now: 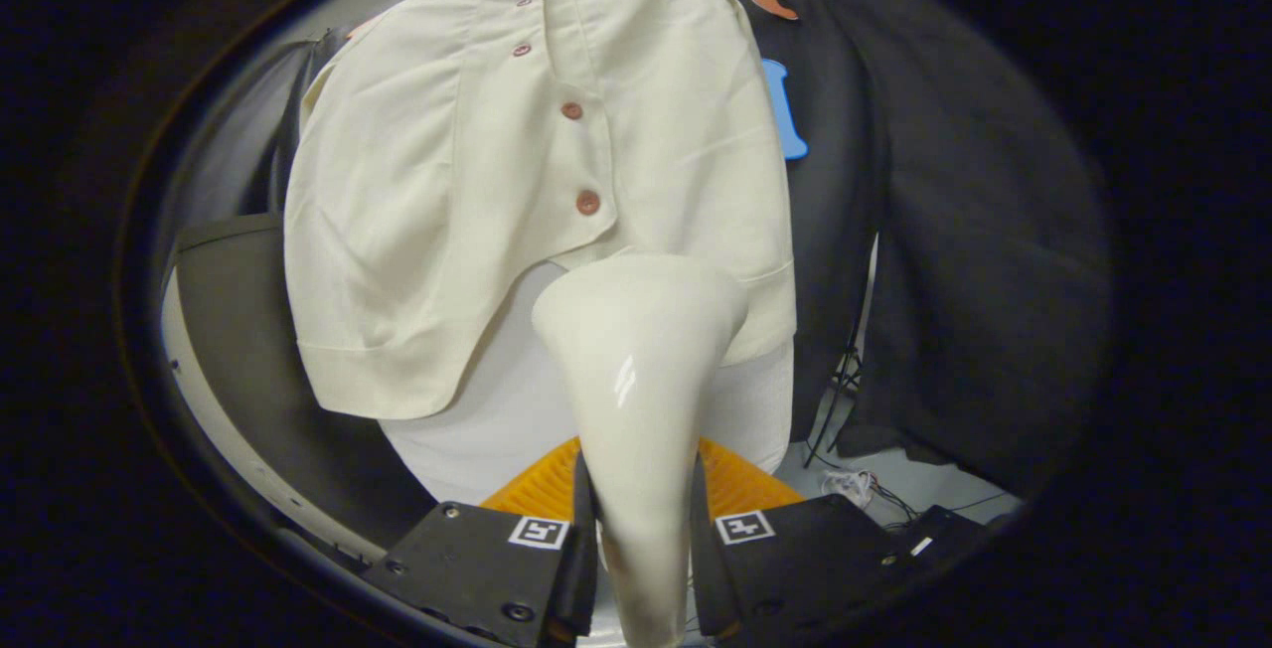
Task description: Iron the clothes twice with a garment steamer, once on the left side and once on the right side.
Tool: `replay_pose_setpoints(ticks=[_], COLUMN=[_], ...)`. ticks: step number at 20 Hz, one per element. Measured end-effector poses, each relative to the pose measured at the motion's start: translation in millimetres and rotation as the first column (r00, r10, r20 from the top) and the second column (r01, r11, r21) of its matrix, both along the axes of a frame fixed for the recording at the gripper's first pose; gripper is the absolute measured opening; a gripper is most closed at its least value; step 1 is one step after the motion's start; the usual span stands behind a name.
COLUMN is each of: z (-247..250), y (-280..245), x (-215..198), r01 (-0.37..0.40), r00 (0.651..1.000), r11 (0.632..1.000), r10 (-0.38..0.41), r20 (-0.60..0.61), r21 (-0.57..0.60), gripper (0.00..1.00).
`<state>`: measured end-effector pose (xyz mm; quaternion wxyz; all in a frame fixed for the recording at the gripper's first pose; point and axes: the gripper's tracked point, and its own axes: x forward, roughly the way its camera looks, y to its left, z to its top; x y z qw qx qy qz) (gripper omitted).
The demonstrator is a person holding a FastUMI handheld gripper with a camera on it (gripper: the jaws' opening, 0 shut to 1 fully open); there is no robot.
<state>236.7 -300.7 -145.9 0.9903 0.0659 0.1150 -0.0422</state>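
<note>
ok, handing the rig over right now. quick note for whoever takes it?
Gripper: fingers shut on the steamer handle, head pointing up at the shirt.
Shirt: hanging buttoned in front of the booth wall, over a white board. Steamer head sits at the lower hem, near the button line, slightly to the right.
Done: steamer picked up and brought to the shirt. Whether any pass is finished can't be told.
Left: assume both passes, left side and right side.

Tool (644, 554): two flat angular plates, one per side, w/ narrow upright fingers (581, 559) on their inner edges. Each plate carries a small square black-and-white marker (538, 532) at its inner top corner, next to the fingers. Round screw heads (518, 612) dot the plates, incl. one near the left finger's base.
</note>
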Motion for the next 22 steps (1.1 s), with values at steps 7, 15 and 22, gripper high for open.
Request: replay_pose_setpoints(ticks=[7, 15, 22], z=[39, 126, 194], y=[57, 120, 202], x=[-43, -111, -152], r01=[0.050, 0.109, 0.055], r00=[0.998, 0.986, 0.968], r11=[0.998, 0.993, 0.996], r10=[-0.048, -0.102, -0.036], r20=[0.041, 0.133, 0.250], r21=[-0.045, -0.040, -0.071], gripper=[0.39, 0.40, 0.40])
